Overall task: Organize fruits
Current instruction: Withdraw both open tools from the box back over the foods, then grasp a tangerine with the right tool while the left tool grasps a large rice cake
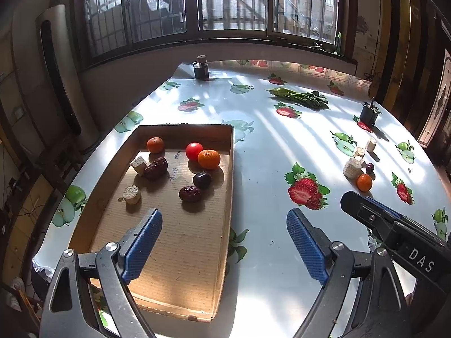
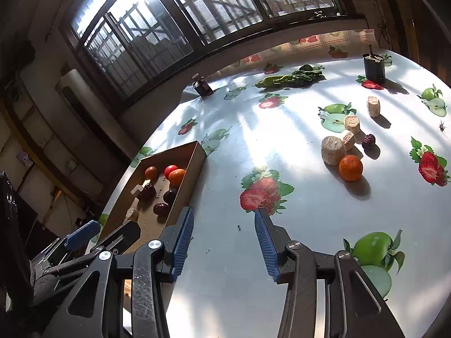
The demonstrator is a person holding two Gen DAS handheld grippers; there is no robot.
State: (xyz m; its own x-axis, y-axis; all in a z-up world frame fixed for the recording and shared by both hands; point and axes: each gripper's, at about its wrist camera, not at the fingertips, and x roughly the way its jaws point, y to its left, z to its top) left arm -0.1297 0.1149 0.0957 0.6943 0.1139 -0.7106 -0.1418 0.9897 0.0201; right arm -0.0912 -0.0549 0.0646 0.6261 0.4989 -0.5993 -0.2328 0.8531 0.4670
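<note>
Left wrist view showed a shallow brown cardboard tray [image 1: 180,281] on the near left of the table, already holding two small oranges, a red tomato, a dark plum, two wrinkled red dates and two pale cork-like chunks. Judging by that, the sorting looked well under way. Left on the right: one small orange mandarin [image 2: 350,168], a small dark fruit [image 2: 368,141] and pale cylinders. The left gripper [image 1: 224,246] and right gripper [image 2: 224,243] both had fingers apart, holding nothing.

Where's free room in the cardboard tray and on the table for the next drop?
The near half of the cardboard tray is bare, from the red date to the front rim. Its far half is crowded. On the table, the open strip between the tray wall and the loose tangerine is free. The cluster around that tangerine is tight.
</note>
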